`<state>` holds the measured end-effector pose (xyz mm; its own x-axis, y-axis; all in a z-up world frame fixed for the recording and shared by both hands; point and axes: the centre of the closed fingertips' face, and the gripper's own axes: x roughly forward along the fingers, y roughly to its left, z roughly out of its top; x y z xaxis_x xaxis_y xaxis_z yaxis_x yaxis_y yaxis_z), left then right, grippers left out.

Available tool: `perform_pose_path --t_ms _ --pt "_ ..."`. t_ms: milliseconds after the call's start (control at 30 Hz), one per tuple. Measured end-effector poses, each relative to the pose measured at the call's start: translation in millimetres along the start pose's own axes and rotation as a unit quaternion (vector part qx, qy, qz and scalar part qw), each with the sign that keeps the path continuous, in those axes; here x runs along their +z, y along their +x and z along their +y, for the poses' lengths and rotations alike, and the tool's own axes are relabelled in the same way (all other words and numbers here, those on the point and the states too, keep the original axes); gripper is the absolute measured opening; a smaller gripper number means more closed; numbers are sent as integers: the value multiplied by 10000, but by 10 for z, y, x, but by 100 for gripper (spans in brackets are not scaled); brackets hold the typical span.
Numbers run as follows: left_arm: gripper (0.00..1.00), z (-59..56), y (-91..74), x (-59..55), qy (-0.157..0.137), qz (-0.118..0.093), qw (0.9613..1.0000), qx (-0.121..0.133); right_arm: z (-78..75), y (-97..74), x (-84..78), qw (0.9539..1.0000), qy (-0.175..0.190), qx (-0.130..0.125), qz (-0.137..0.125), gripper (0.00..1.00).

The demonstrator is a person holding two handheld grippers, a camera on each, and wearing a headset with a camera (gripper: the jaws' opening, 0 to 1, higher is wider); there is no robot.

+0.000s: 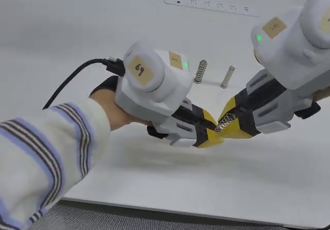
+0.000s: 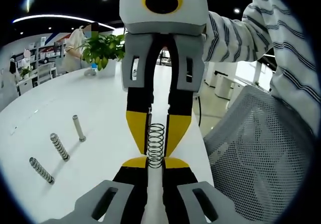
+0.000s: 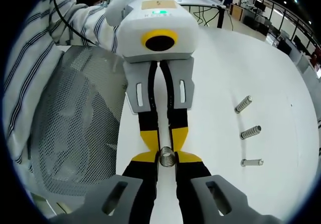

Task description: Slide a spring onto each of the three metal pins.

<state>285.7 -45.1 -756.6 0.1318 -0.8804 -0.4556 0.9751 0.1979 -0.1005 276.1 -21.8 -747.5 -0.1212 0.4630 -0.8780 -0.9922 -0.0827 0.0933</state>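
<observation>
White table [image 1: 154, 44] takes most of the head view. A mesh chair [image 2: 251, 148] sits at the right of the left gripper view. A hand [image 1: 116, 114] in a striped sleeve [image 1: 46, 152] holds the left gripper [image 1: 212, 135] at frame centre. The right gripper [image 1: 230, 120] comes in from the upper right, and the two meet tip to tip. A power strip [image 1: 211, 5] lies at the top edge. Three pins stand in a row at lower left of the left gripper view: a bare pin [image 2: 78, 128] and two sleeved pins [image 2: 59, 146] [image 2: 41, 170], each with a coil already on it. The loose spring [image 2: 156, 142] is off the table between the yellow tips. The right jaws pinch its upper length and the left jaws are closed around its lower end.
</observation>
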Motion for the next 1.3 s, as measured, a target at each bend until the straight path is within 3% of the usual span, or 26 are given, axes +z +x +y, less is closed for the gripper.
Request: perform_pose_path --t_ms 400,900,1133,1300 --pt "2 15 -4 -41 -67 72 9999 21 2 38 -3 9999 147 36 39 8" --pt "2 105 -81 -30 20 -8 9998 222 -93 30 75 9994 294 -161 -79 8" --pt "8 144 -133 -48 -28 -25 9995 315 -115 53 112 9994 276 -139 -127 8" --pt "17 193 -179 -55 -115 -129 9989 439 -140 69 104 9994 289 -147 -119 8"
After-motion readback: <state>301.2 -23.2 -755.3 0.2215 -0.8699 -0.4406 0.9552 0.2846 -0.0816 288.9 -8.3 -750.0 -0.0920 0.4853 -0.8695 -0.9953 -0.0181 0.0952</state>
